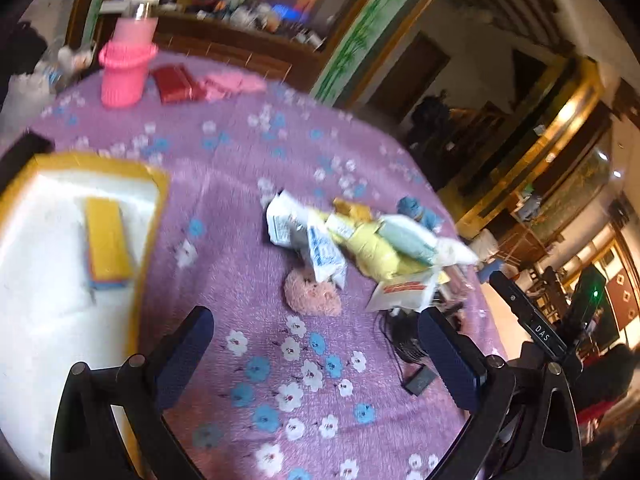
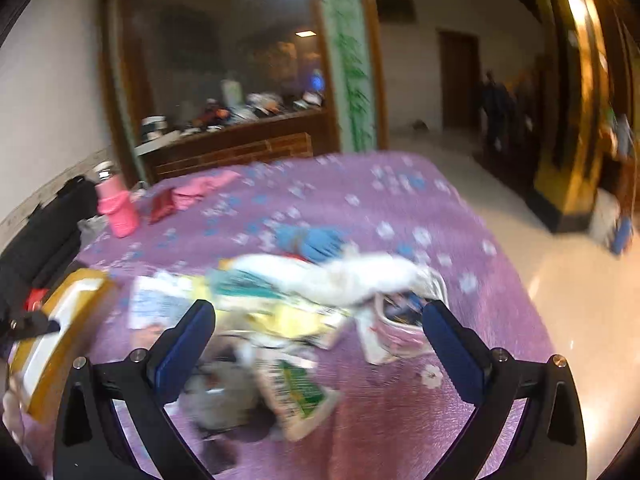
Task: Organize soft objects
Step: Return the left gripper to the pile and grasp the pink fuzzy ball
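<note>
A pile of soft packets (image 1: 360,244) lies on the purple flowered cloth (image 1: 248,184), with a pink fluffy item (image 1: 312,294) at its near side. A yellow-rimmed white tray (image 1: 48,240) at left holds a stack of yellow sponges (image 1: 107,240). My left gripper (image 1: 316,344) is open and empty, above the cloth short of the pile. My right gripper (image 2: 318,332) is open and empty, right over the blurred pile (image 2: 288,304). The tray (image 2: 60,328) shows at left there. The other gripper (image 1: 532,320) is at right in the left view.
A pink bottle (image 1: 124,68), a red box (image 1: 174,84) and a pink cloth (image 1: 232,84) stand at the table's far side. A black fan and cable (image 1: 408,352) lie near the right edge. A black bag (image 2: 44,224) is at left.
</note>
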### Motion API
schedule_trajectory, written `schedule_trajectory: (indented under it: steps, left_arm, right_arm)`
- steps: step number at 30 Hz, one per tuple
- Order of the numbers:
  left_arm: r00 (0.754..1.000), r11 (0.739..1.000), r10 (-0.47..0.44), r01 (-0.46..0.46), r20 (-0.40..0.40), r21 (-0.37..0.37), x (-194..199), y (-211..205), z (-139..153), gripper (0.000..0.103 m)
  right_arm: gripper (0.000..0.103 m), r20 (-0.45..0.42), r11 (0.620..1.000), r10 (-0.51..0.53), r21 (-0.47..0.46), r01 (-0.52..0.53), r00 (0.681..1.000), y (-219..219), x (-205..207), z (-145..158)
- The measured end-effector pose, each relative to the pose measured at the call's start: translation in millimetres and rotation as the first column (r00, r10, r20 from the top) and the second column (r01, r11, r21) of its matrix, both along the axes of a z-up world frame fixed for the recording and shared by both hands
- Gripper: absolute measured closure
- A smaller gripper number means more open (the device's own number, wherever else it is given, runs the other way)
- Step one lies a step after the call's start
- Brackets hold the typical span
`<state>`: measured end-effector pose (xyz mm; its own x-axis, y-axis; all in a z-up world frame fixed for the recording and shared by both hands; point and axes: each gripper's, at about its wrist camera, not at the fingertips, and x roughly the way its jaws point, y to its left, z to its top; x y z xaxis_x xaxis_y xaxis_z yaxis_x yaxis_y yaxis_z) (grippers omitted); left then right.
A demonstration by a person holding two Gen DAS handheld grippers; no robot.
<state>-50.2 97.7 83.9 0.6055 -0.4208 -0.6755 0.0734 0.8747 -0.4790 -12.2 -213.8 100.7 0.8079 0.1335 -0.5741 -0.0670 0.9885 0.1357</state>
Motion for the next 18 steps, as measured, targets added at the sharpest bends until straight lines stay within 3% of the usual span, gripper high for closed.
schedule_trajectory:
  steps: [2,5,9,10,13,18]
  left_arm:
    - [1.000,1.000,0.012,-0.011,-0.019,0.027,11,-9,-8,0.001]
    - [1.000,0.992,0.015,-0.012,-0.016,0.127,21,-30,-15,0.001]
    - [0.999,0.935,-0.050,0.039,0.021,0.351,27,-58,-36,0.001]
    - [0.998,0.926,-0.063,0.053,0.014,0.373,29,-62,-42,0.001]
    - [0.998,0.918,-0.065,0.064,-0.012,0.391,37,-66,-56,0.001]
    - [1.000,0.929,-0.028,0.025,0.003,0.369,52,-63,-59,0.001]
  right_arm:
    - [0.000,-0.013,0.998,-0.024,0.049,0.024,1.000,-14,2,-14]
    - [0.000,-0.052,0.994,-0.030,0.100,0.035,0.998,-23,2,-24]
    - [0.000,-0.059,0.994,0.006,0.107,0.000,0.998,-23,3,-28]
    - [0.000,-0.060,0.994,0.012,0.105,-0.005,0.998,-22,3,-27]
    - [0.000,-0.054,0.996,0.026,0.088,-0.021,0.998,-16,2,-26]
    - [0.000,-0.041,0.997,0.032,0.066,-0.029,0.999,-12,0,-24]
